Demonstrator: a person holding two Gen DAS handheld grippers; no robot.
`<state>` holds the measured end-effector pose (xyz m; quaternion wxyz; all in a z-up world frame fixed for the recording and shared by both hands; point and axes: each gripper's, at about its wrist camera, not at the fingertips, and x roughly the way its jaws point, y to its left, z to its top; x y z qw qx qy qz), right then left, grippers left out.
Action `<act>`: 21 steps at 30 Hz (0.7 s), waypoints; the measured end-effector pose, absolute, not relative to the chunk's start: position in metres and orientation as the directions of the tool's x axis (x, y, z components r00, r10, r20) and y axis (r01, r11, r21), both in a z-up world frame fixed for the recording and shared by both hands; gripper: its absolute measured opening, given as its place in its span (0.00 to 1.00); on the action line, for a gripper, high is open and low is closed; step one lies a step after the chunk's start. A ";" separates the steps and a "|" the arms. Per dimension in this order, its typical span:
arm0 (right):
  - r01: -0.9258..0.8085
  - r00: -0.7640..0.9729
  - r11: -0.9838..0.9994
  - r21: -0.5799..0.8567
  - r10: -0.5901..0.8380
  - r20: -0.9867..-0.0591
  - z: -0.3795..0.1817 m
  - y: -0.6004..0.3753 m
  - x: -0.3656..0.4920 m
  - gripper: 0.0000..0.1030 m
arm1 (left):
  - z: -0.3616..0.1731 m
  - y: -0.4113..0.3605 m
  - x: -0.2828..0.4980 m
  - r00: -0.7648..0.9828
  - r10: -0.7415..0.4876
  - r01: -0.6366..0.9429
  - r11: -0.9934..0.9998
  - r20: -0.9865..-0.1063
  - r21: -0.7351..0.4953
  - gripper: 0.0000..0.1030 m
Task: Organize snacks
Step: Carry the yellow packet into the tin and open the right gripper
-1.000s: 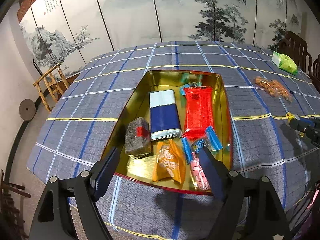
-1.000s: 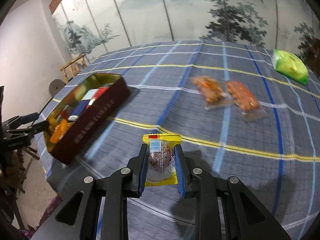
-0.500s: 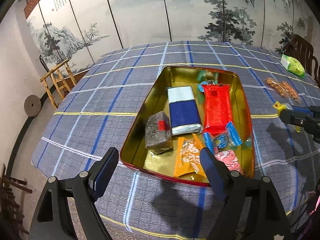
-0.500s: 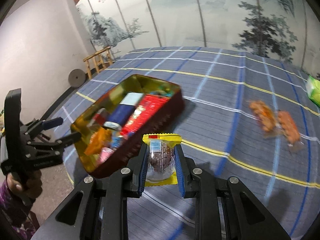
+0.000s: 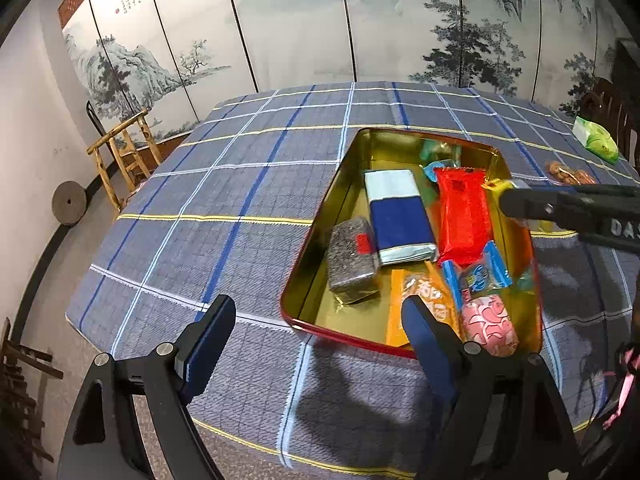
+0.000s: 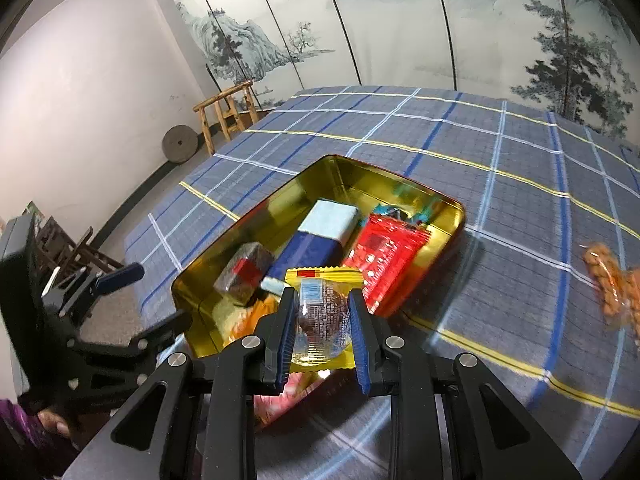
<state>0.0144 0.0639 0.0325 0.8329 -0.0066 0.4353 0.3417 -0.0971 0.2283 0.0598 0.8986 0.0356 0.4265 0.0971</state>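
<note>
The gold-lined rectangular metal tin with a red outer rim sits on the table and holds most of the snacks. Reading across it in the left wrist view: a dark speckled block with a red label lies at the left, a blue and silver foil packet beside it, then a glossy red wrapped bar. Nearer the front edge lie an orange sachet, a small blue twist-wrapped sweet and a pink patterned sweet. A teal wrapper lies at the far end.

The left gripper hangs over the near table edge with its jaws spread wide and nothing between them. The right gripper is clamped on a yellow-edged clear packet with a dark round snack inside, held above the tin's right side; in the left wrist view it reaches in from the right over the tin.

The grey-blue plaid tablecloth with yellow and white lines covers the table. On it, well apart to the right of the tin, lie a clear pack of orange-brown snacks and a green bag. A painted landscape folding screen stands behind, with a wooden stool and a round stone disc by the white wall.
</note>
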 end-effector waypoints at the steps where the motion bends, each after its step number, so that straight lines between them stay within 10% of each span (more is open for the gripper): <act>1: -0.574 0.382 0.766 0.291 0.564 -0.732 0.031 0.067 0.017 0.26 | 0.059 0.230 -0.098 0.616 0.206 -0.145 0.978 -0.760 0.148 0.80; 21: -0.532 0.386 0.799 0.279 0.522 -0.760 0.023 0.106 0.062 0.27 | 0.057 0.243 -0.102 0.607 0.186 -0.152 0.981 -0.772 0.118 0.83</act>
